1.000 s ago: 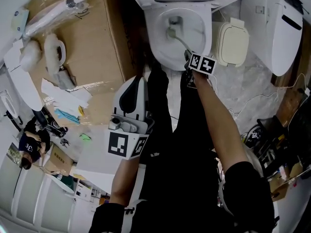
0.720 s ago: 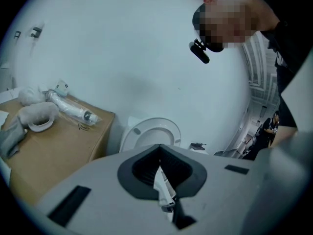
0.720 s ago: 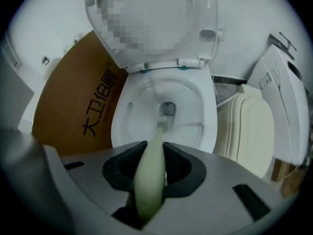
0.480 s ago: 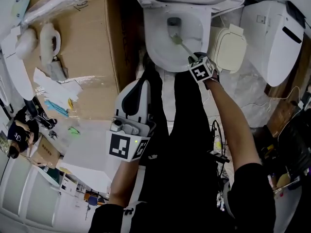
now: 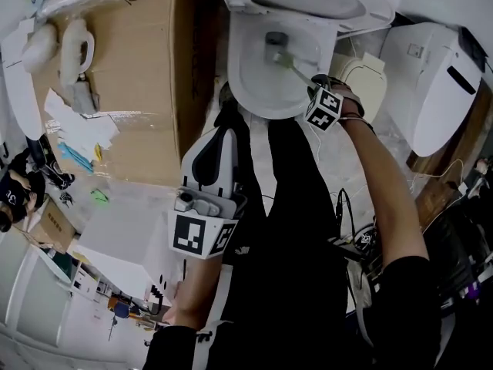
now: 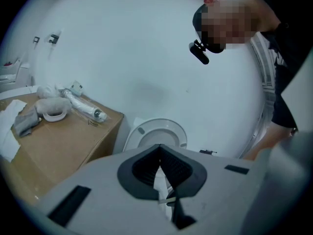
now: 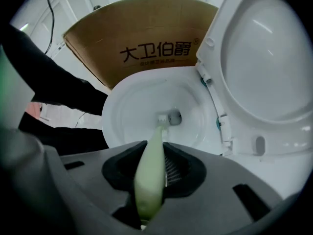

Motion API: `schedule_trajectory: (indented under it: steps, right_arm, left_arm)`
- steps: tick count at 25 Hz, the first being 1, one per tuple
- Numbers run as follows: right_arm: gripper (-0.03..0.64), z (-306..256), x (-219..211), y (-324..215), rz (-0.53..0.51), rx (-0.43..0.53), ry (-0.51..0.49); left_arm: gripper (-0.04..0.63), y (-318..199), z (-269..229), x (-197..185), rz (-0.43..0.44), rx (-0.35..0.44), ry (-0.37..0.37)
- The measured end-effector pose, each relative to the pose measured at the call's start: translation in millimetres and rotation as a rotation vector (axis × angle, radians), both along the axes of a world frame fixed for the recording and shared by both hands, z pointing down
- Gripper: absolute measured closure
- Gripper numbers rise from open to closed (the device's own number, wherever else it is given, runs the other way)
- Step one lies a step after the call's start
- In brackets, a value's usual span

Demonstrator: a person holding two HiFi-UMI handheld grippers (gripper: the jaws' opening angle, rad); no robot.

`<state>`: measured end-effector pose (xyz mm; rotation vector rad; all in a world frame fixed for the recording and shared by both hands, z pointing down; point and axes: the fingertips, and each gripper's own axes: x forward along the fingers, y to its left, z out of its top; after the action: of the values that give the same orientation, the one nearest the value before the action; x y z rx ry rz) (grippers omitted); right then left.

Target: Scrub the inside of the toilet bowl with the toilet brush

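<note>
One print can be read: the dark characters 大卫伯爵, set on the brown side of the cardboard box (image 7: 156,31) that stands just beside the toilet bowl (image 7: 128,112), as seen in the right gripper view. A smaller line is printed beneath them — too small to be made out.

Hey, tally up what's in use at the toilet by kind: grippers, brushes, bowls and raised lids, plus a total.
Handheld two-jaw grippers: 2, the left gripper and the right gripper
Pale green plastic toilet brush: 1
White oval toilet bowl: 1
White raised toilet lid: 1
Total: 5
</note>
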<state>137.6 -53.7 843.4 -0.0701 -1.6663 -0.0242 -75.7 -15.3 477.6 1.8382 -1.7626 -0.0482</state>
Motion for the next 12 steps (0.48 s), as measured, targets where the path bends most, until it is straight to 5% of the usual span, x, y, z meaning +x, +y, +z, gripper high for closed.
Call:
schedule_trajectory:
  steps: [6,12]
  right_arm:
    - [0.506,-7,-2,-45,-0.161,0.052,0.037]
    - [0.506,-8,-23,-68,-0.505,0.156,0.084]
  left_arm:
    - [0.589,-4,4,4,-0.019,0.0,0.007]
    - [0.589,-8,4,-5,-0.049,0.008,0.011]
